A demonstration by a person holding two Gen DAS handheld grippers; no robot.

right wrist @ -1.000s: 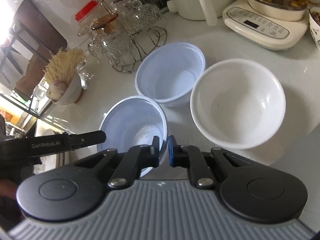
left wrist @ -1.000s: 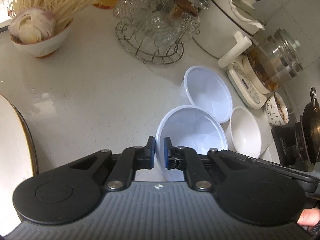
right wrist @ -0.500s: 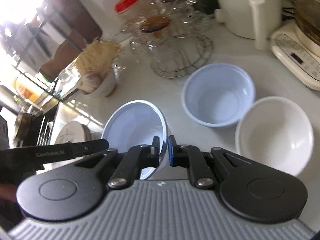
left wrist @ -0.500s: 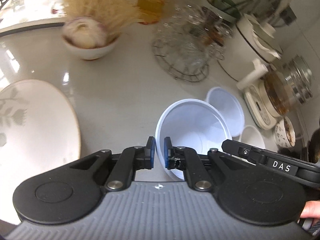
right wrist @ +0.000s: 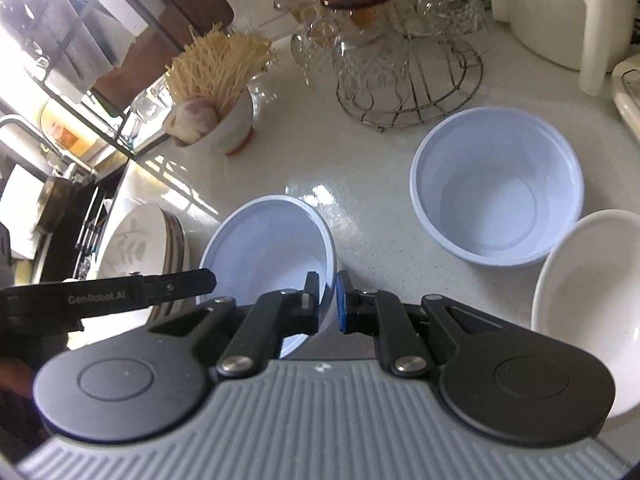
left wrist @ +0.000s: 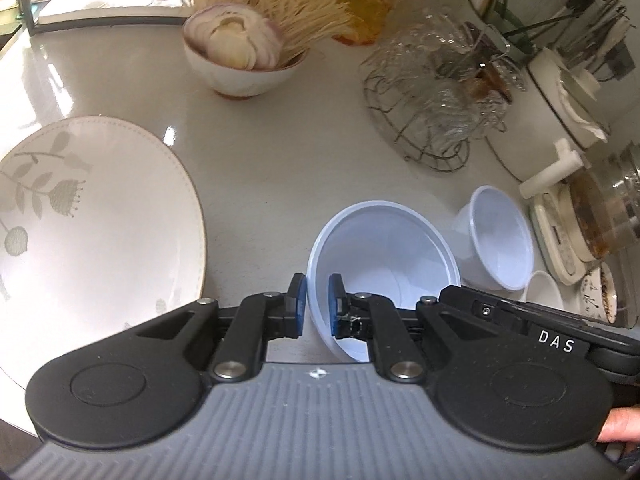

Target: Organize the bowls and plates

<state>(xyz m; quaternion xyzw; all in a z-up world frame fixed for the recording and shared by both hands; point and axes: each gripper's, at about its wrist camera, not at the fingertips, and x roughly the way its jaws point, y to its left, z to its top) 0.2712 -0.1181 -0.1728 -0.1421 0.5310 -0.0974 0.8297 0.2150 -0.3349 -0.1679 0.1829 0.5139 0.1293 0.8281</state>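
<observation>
Both jaws pinch opposite rim walls of the pale blue round plastic bowl (left wrist: 384, 256), so uneven pulling could flex it loose onto the white speckled surface (left wrist: 280, 152).

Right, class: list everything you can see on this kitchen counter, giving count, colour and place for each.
Held bowl: one, pale blue, clamped at its rim by both grippers.
Second blue bowl: one, on the counter, right.
White bowl: one, touching the blue one.
Patterned plates: a stack, white with leaf pattern, left.
Bowl of onion and noodles: one, white, back.
Wire rack of glasses: one, clear glass, back.
Kettle on base: one, glass and cream, far right.
Left gripper: black, blue pads.
Right gripper: black, blue pads.
</observation>
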